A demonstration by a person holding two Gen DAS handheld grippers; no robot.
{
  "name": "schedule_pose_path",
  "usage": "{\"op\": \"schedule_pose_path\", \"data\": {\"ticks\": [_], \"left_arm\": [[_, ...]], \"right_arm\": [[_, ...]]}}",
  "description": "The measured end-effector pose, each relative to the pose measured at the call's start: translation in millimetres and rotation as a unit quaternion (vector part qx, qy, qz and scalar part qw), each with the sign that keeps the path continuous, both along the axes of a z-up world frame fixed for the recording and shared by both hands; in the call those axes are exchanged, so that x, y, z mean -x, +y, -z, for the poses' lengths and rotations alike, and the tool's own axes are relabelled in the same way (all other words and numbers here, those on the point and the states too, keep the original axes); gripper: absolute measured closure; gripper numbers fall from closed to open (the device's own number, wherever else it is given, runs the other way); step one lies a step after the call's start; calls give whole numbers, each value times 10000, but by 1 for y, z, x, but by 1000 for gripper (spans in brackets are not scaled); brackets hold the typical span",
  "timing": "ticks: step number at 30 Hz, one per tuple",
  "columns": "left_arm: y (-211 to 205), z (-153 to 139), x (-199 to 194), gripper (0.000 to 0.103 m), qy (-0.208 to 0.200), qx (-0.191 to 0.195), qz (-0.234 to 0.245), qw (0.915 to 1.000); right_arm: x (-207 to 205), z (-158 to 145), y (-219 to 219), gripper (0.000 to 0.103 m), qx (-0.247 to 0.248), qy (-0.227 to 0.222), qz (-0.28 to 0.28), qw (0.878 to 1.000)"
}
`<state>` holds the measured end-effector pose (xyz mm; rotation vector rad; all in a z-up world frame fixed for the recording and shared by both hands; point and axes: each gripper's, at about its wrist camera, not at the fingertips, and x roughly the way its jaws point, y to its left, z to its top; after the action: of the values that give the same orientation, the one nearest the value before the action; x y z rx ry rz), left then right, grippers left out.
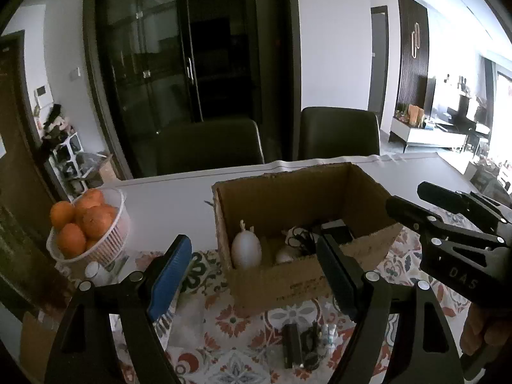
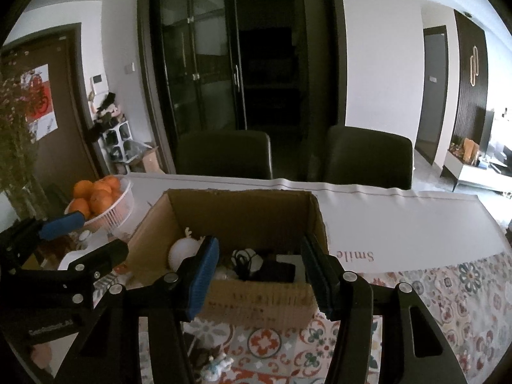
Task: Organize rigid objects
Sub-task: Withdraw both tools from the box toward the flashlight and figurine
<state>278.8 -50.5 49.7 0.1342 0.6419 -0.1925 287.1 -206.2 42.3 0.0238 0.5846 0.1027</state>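
Note:
An open cardboard box [image 1: 281, 284] stands on the patterned cloth in front of both grippers. Inside it lie a white egg-shaped figure [image 1: 246, 249], a tangle of black cable [image 2: 243, 260] and a dark flat item [image 2: 278, 272]. My left gripper [image 1: 252, 275] hovers open before the box's near wall, nothing between its fingers. My right gripper [image 2: 260, 278] is also open and empty, level with the box's near rim. Each gripper shows in the other's view: the right one [image 1: 408, 196] at the box's right, the left one [image 2: 86, 240] at its left. Small black pieces [image 1: 292, 345] and tiny bottles [image 1: 329, 336] lie on the cloth below the left gripper.
A white basket [image 1: 112, 243] of oranges [image 1: 86, 220] stands left of the box, a small white bottle [image 1: 96, 270] beside it. A white sheet [image 2: 400, 224] covers the table's far half. Two dark chairs [image 1: 211, 144] stand behind it. A small figurine [image 2: 217, 364] lies near the front.

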Motion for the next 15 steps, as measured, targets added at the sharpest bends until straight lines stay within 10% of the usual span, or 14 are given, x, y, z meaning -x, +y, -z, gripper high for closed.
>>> {"op": "schedule_pose_path", "data": {"ticks": [15], "left_arm": [[10,28,40,23,73,-53,-94,9999]], "right_arm": [[43,25,7,46,83,13,133,9999]]}}
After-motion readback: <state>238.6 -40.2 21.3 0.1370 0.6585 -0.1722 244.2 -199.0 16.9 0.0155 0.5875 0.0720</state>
